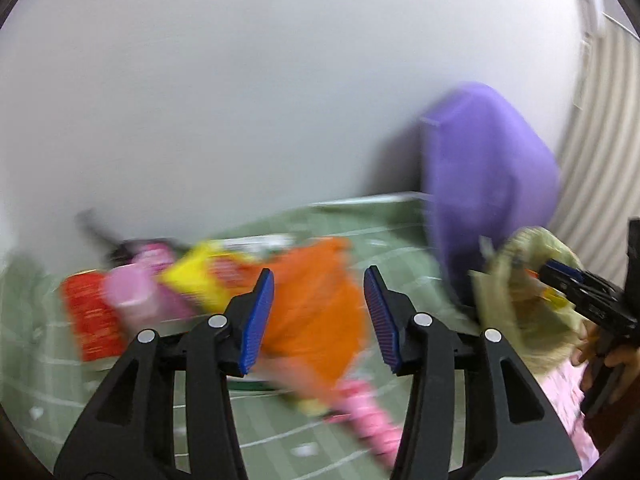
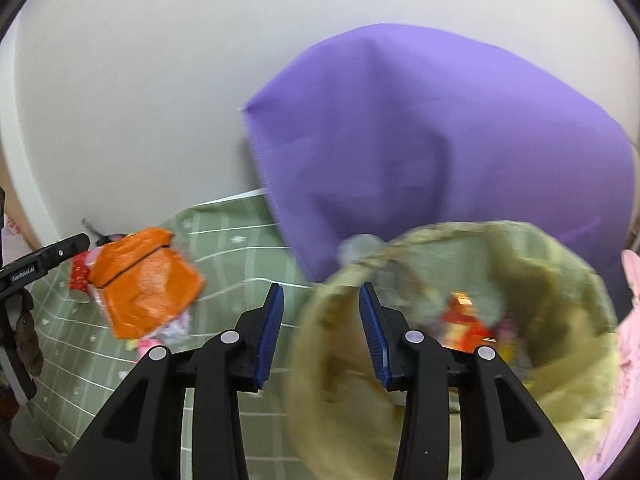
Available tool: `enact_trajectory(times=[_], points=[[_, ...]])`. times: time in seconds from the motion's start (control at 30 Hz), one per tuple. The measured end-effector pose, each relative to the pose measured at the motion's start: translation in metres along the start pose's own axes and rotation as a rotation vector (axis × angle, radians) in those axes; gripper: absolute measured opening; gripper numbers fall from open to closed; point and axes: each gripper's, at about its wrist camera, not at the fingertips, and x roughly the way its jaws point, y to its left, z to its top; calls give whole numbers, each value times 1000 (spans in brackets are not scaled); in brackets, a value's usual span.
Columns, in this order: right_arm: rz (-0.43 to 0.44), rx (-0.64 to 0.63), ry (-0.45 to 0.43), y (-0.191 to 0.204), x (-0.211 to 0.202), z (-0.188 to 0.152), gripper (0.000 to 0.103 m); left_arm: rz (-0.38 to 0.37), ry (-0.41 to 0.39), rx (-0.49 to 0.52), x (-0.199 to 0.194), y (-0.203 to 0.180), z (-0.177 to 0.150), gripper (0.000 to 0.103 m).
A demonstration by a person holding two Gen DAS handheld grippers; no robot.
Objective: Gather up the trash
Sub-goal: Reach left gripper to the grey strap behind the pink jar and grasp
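Note:
A heap of wrappers lies on the green checked cloth: an orange bag, a yellow packet, a red packet and pink pieces. My left gripper is open just above the orange bag, its jaws on either side of it and holding nothing. My right gripper is open at the rim of a straw-coloured basket that holds a red wrapper. The orange bag also shows at the left of the right wrist view. The basket also shows at the right of the left wrist view.
A purple bag stands against the white wall behind the basket. Pink fabric lies at the right edge. The left gripper's body shows at the left of the right wrist view. The left view is motion-blurred.

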Motion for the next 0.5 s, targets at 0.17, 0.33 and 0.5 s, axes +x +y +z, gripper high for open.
enact_trajectory(times=[0.17, 0.33, 0.5], points=[[73, -56, 19, 41, 27, 8, 38, 122, -33, -166, -14, 87, -3, 50], [121, -80, 22, 68, 47, 17, 38, 144, -15, -280, -3, 150, 2, 51], [149, -89, 38, 85, 64, 19, 38, 187, 31, -250, 31, 167, 12, 51]])
